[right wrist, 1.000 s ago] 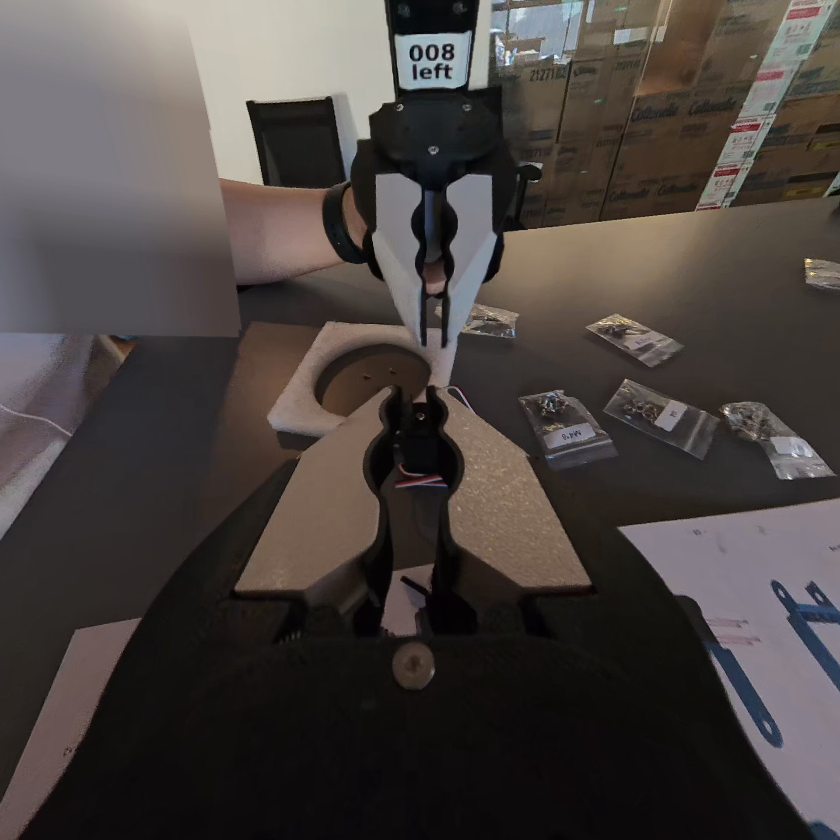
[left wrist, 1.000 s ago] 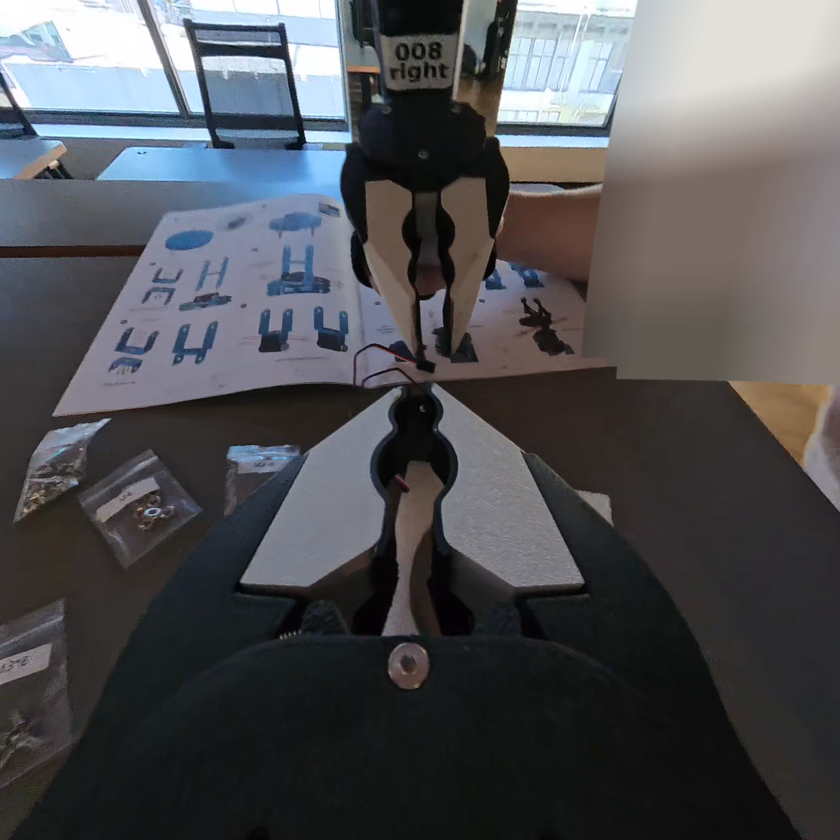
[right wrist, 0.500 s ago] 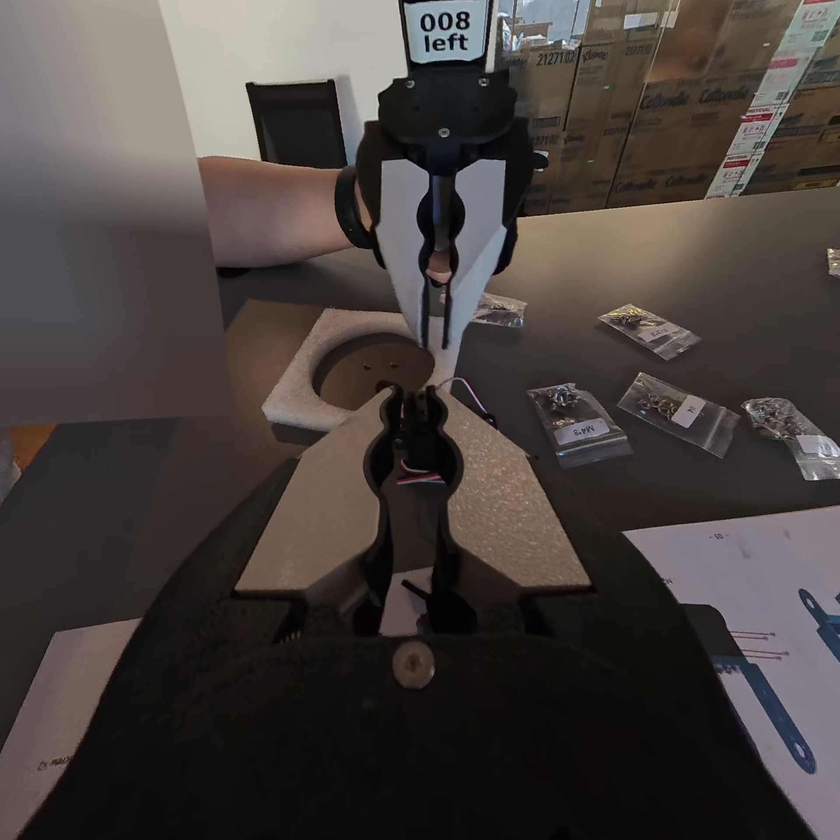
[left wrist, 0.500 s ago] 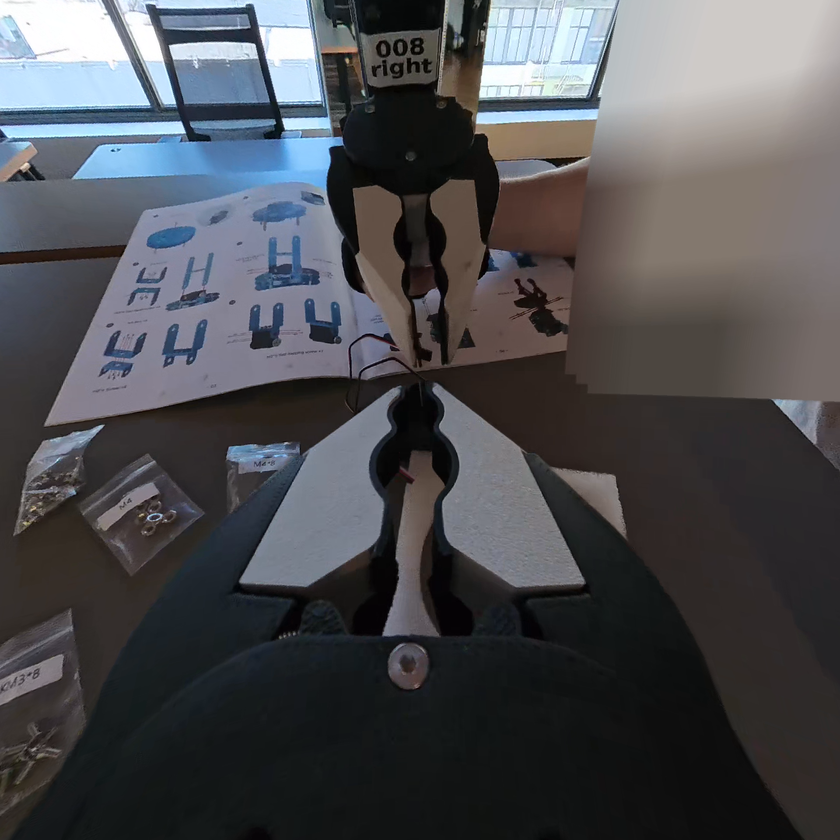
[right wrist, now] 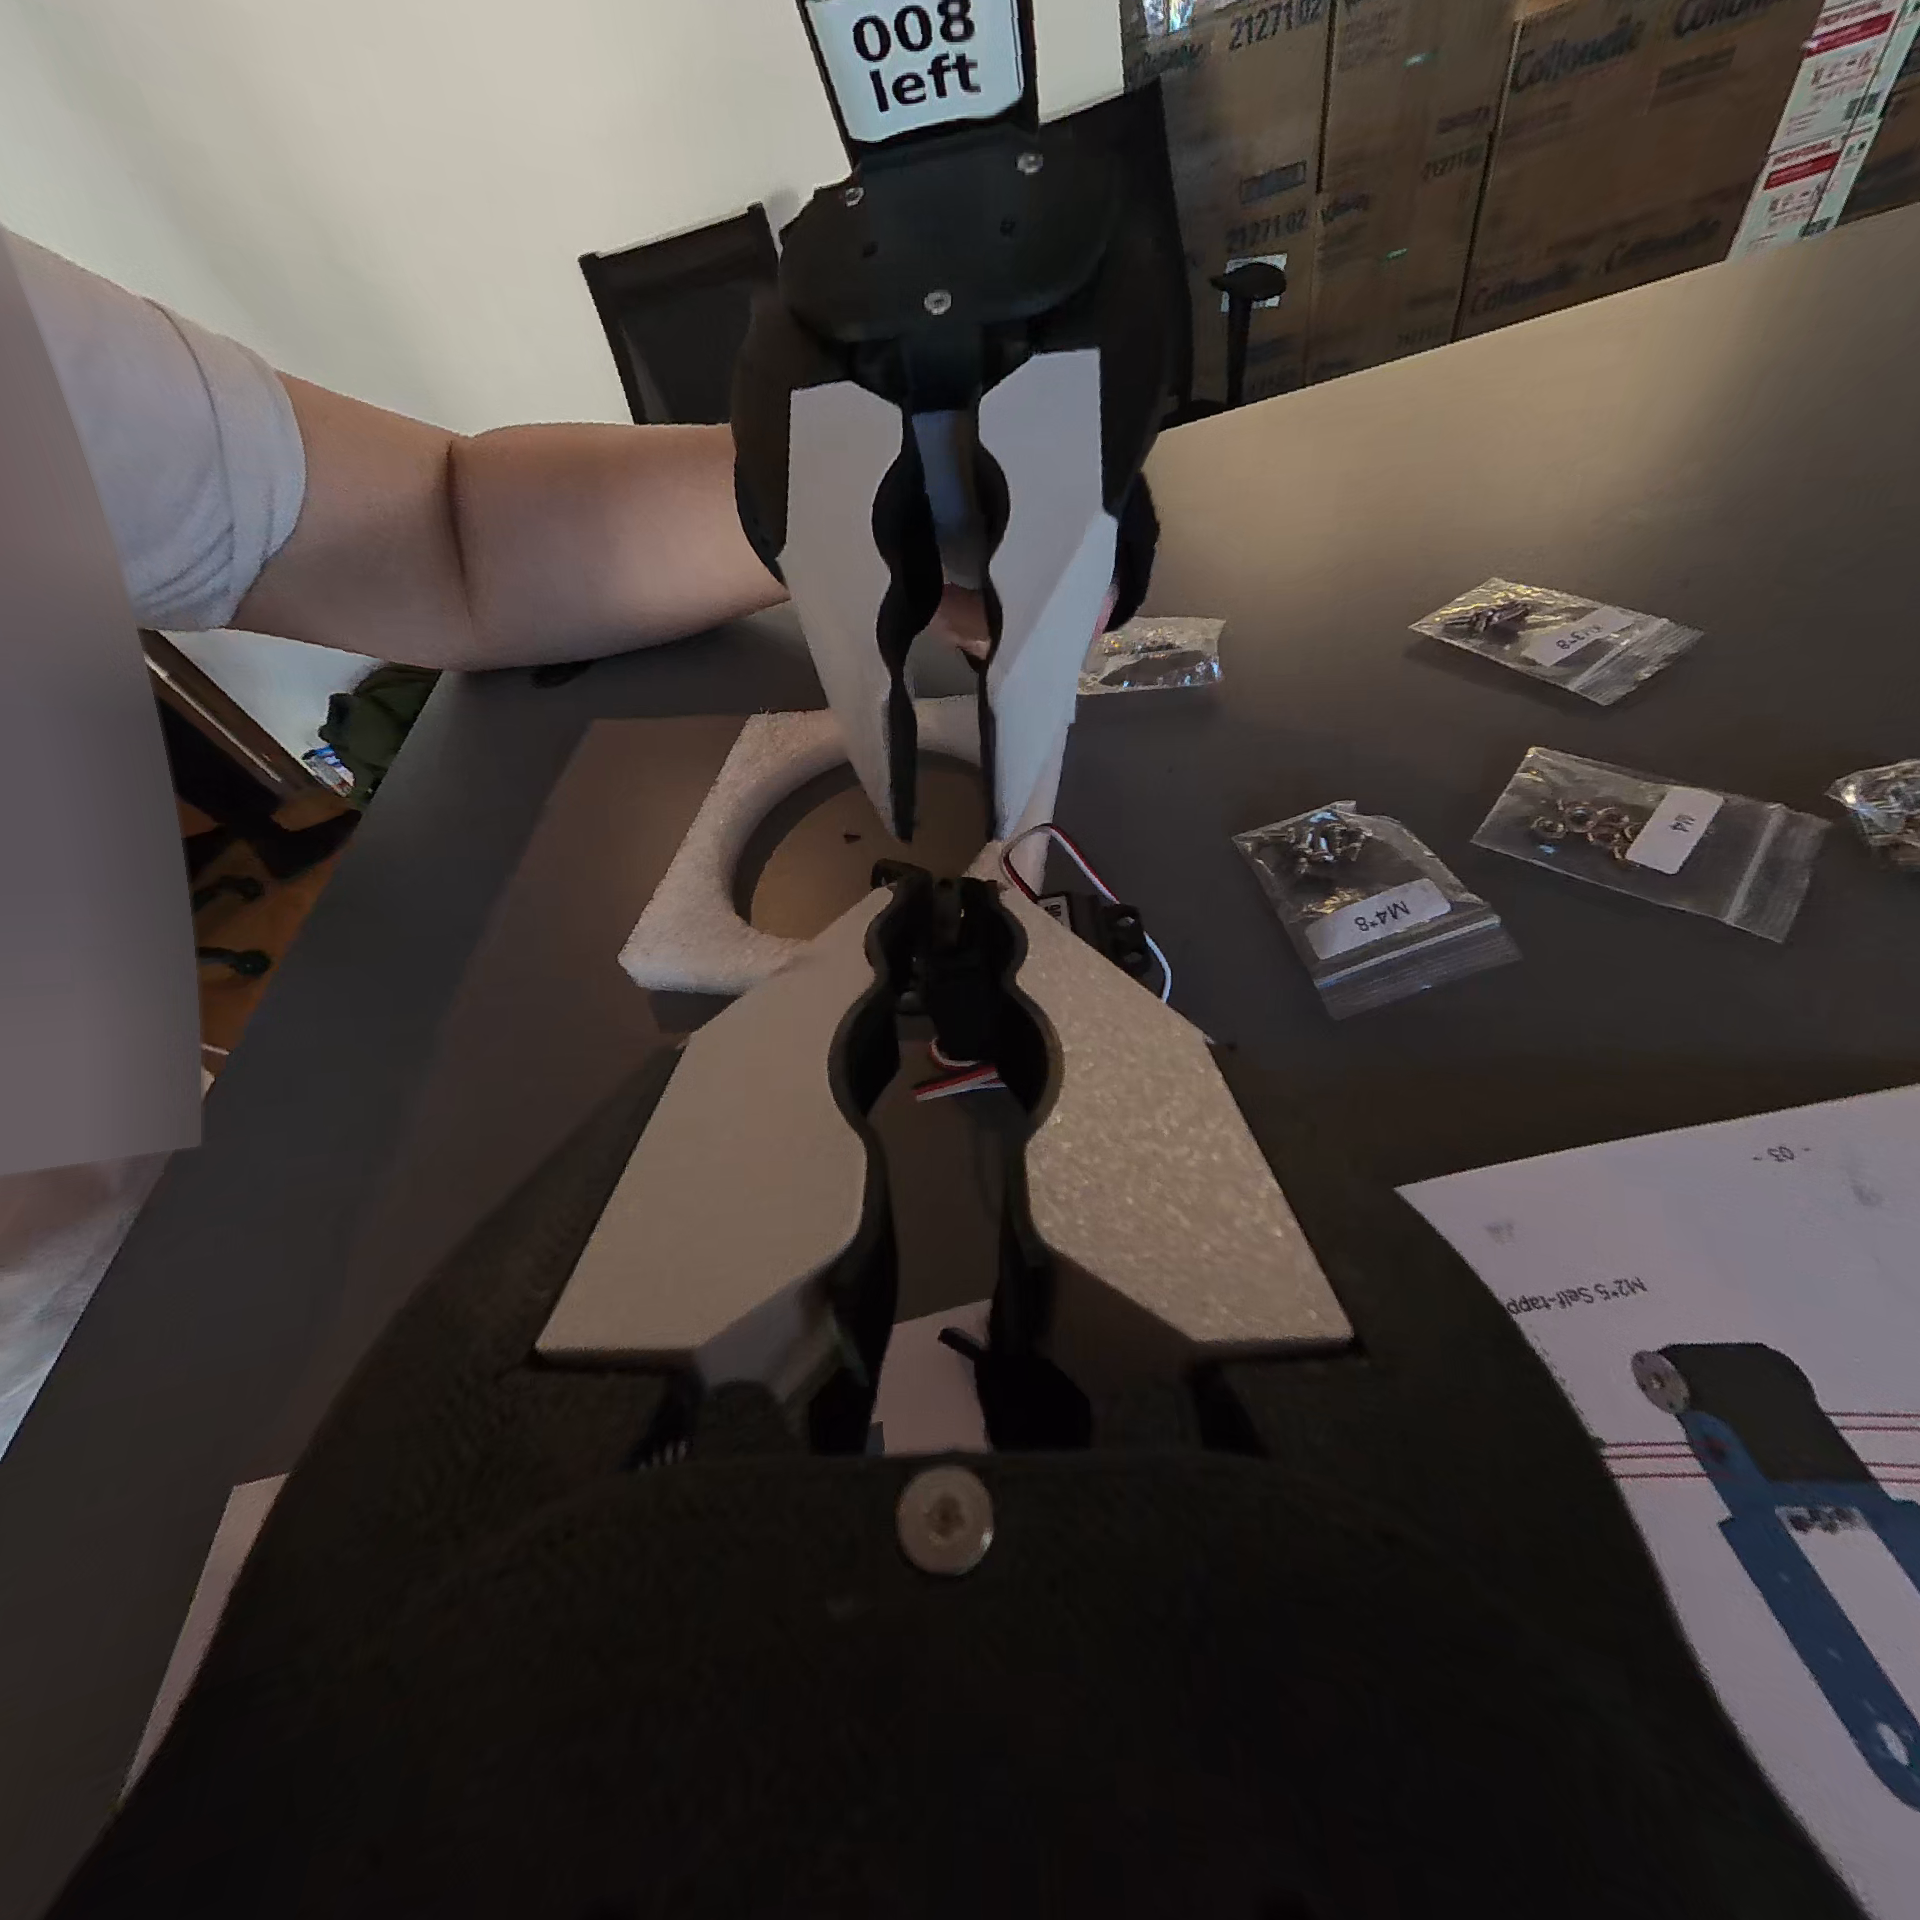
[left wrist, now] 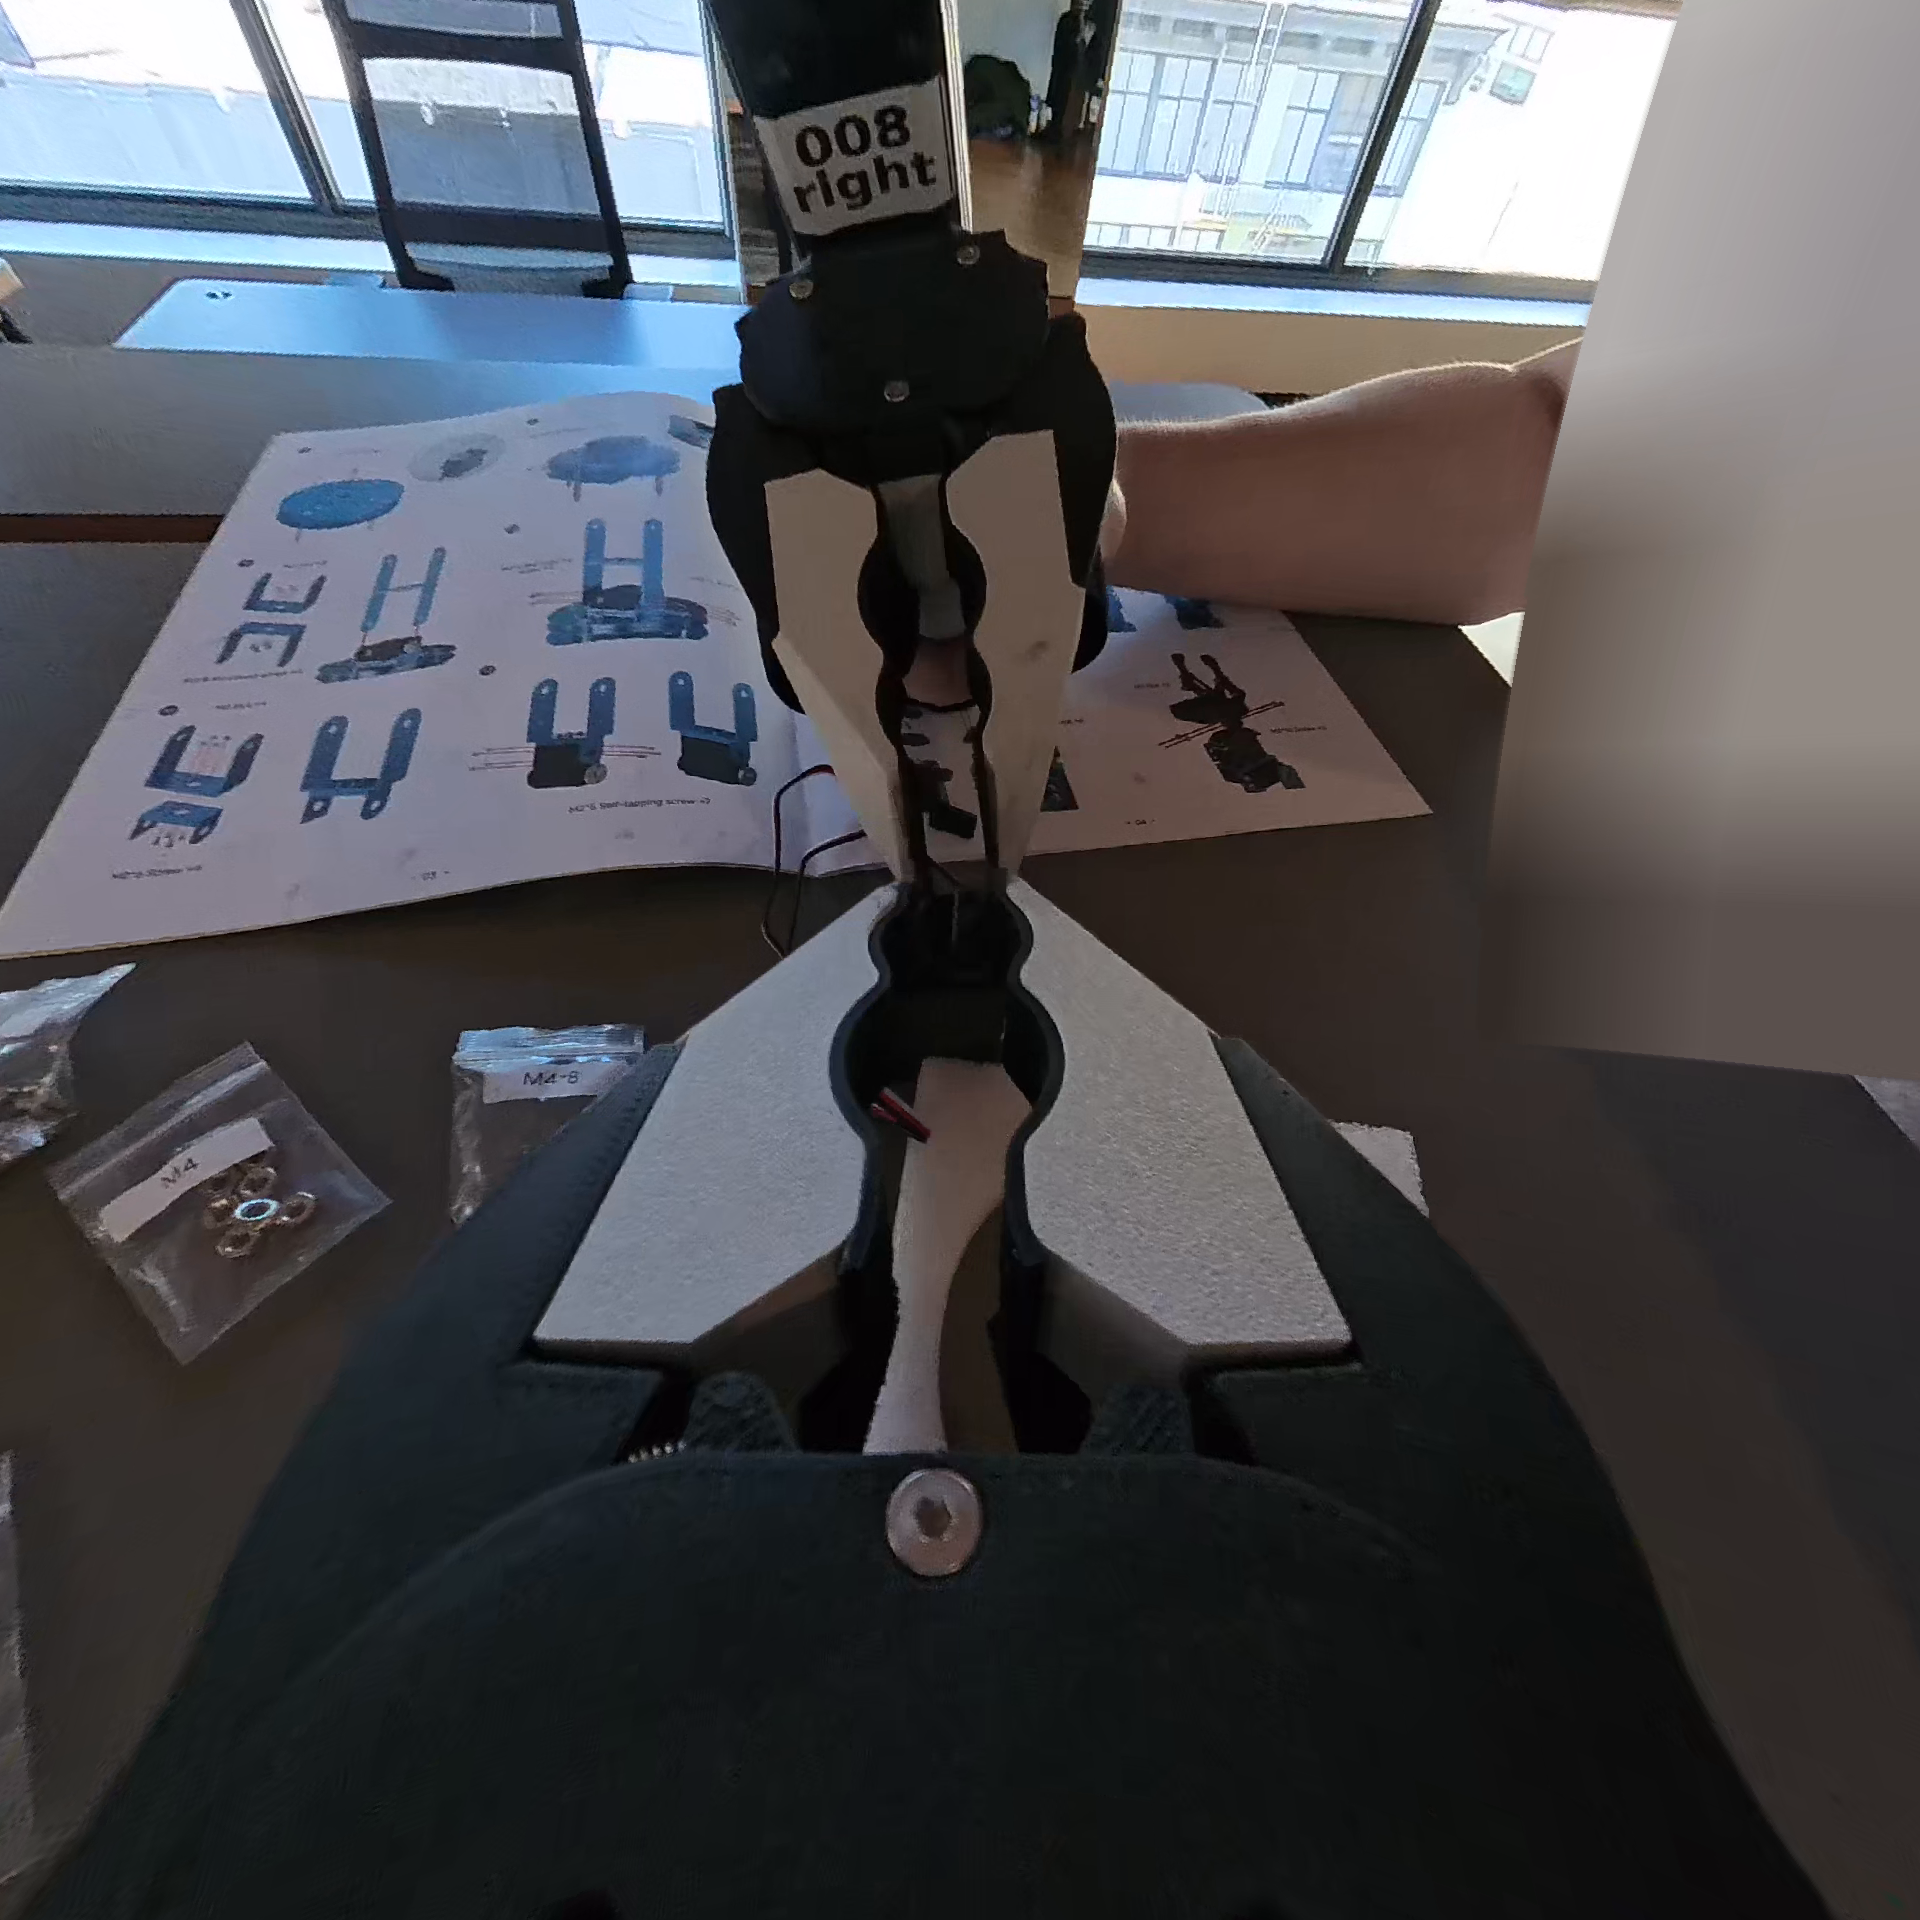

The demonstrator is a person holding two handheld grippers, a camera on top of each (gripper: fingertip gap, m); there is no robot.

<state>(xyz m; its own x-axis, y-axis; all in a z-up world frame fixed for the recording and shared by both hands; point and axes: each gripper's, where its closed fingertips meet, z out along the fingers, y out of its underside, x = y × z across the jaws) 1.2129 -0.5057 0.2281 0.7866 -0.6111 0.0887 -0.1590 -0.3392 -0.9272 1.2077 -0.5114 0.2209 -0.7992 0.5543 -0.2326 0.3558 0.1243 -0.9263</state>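
My right gripper point(right wrist: 945, 894) is shut on a small black servo-like part point(right wrist: 961, 987) with red, white and black wires, held above the dark table point(right wrist: 1455, 499). The part also shows between its fingers in the left wrist view point(left wrist: 951, 816). My left gripper point(left wrist: 951, 904) faces it tip to tip. In the right wrist view the left gripper point(right wrist: 943, 831) has its jaws slightly parted, with nothing between the tips, just above the part's far end. A second black servo point(right wrist: 1096, 920) with a white and red wire lies on the table beside a white foam block point(right wrist: 707, 914).
An open instruction booklet point(left wrist: 416, 675) lies behind the right gripper. Several small clear bags of screws and nuts point(right wrist: 1361, 904) point(left wrist: 208, 1195) lie on the table. A person's forearm point(right wrist: 520, 540) rests at the table edge. A black chair point(right wrist: 675, 312) stands beyond it. My two grippers' fingertips are within a few centimetres of each other. Between my right fingertips and the white foam block point(right wrist: 707, 914) there is roughly 10 centimetres.
The two grippers have moved closer until their tips nearly meet. The left gripper's jaws have parted a little wider. The right gripper still holds the wired black part.
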